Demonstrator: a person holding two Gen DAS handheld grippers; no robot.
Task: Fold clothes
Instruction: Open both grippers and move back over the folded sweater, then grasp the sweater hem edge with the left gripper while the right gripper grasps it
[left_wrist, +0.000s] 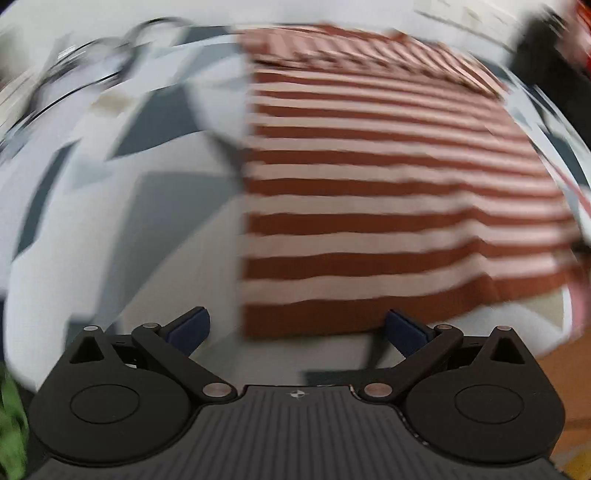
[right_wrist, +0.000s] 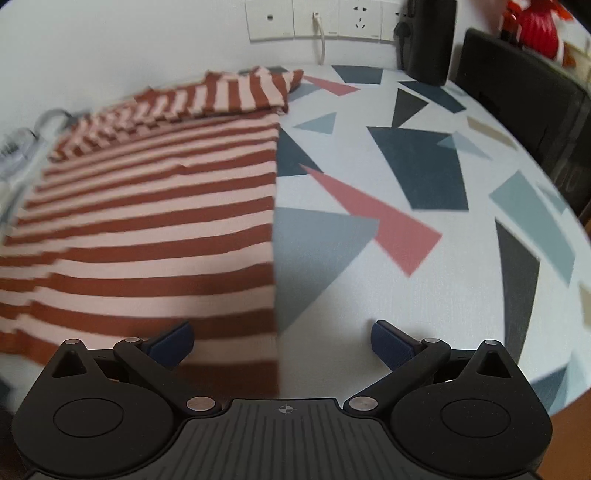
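Striped shirt (right_wrist: 155, 221) is lying flat on the table (right_wrist: 424, 295), stripes running across, one straight side edge facing the right gripper (right_wrist: 282, 345). At the far end a sleeve (right_wrist: 243, 94) looks folded in over the body, so I'd judge the fold as started, not finished: body is not yet doubled over, hem end is lying single-layer near both grippers.

Left gripper (left_wrist: 295, 328) is hovering at the near-left corner of the shirt (left_wrist: 388, 206), fingers spread wide, nothing between them. Right gripper is sitting over the right side edge, also wide open and empty; its left finger (right_wrist: 170, 341) is over cloth, the right one over bare table.

Left view is motion-blurred, so fine creases there are unreadable. Can't tell whether the other sleeve is tucked.

Likely remaining: pinch both near corners, carry the hem toward the collar end, flatten.

Wall sockets (right_wrist: 321, 18) and a dark box (right_wrist: 428, 40) are sitting beyond the far edge, clear of the work.
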